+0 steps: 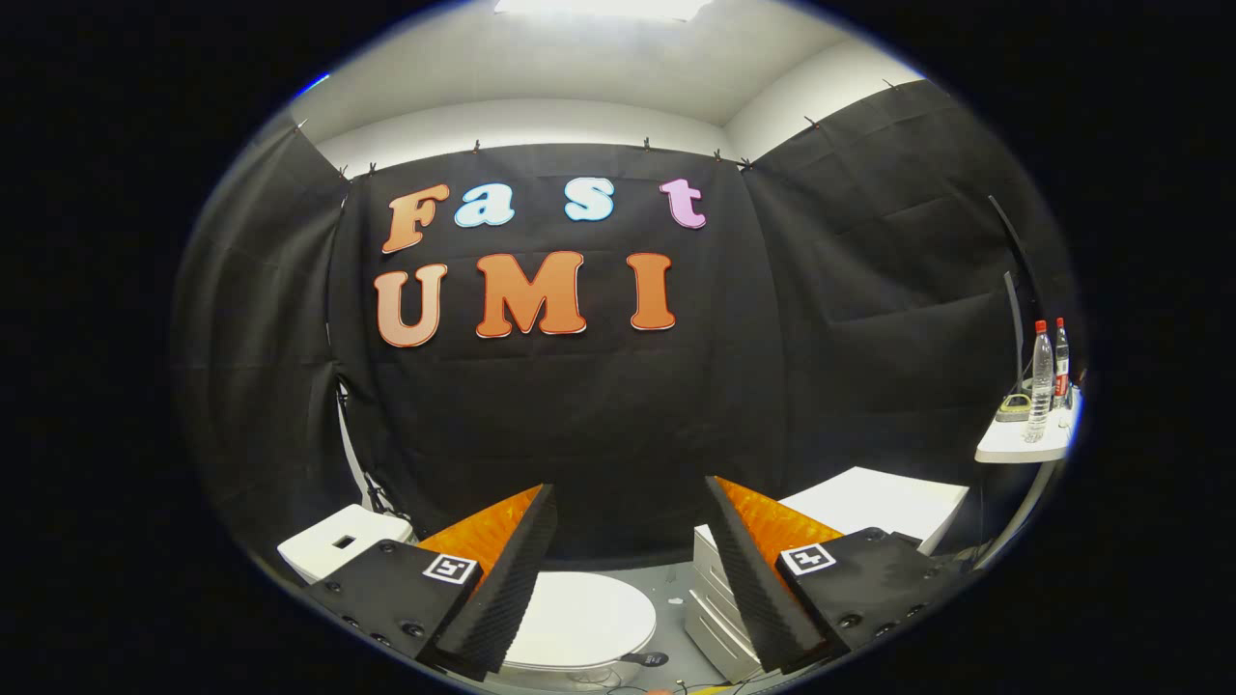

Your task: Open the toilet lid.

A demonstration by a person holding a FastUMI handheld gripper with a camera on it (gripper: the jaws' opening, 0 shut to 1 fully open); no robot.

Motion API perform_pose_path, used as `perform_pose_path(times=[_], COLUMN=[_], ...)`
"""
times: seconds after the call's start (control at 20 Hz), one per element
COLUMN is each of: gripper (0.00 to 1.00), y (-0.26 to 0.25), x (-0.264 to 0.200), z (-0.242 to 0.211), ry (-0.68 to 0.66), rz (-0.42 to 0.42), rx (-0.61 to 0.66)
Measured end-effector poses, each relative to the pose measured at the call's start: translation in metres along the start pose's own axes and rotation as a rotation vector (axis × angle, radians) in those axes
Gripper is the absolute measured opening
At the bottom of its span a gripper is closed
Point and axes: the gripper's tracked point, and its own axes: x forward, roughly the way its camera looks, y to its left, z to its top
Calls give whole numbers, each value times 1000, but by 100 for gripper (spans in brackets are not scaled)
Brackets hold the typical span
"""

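Toilet lid (579, 618) sits low in the frame, white and oval, lying flat and closed, partly hidden behind the left finger and peeking into the gap between the two. Gripper (632, 569) hangs above it with jaws spread wide and nothing between them, the ribbed black fingers (512, 579) pointing more at the black cloth wall than down at the bowl. And that is the worry: from this height and angle the lid's front lip is hard to make out, so a straight drop could land the fingers on top of the lid and press it down instead of getting under its edge. Glossy plastic, I'd judge, so a shallow pinch on the rim might slip off and let the lid fall back. To the lower right a white drawer unit (715, 618) stands just beside the toilet, close behind the right finger; a sideways swing there risks a knock. Far right, two bottles (1043, 381) stand on a small white counter (1019, 446), well clear.
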Motion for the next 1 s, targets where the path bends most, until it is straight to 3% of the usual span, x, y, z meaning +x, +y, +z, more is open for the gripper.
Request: perform_pose_path(times=[0.65,1.0], gripper=[98,98], y=[-10,-21], x=[2,17], z=[-14,-99], ry=[1,80], rz=[-14,-14], rx=[-24,15])
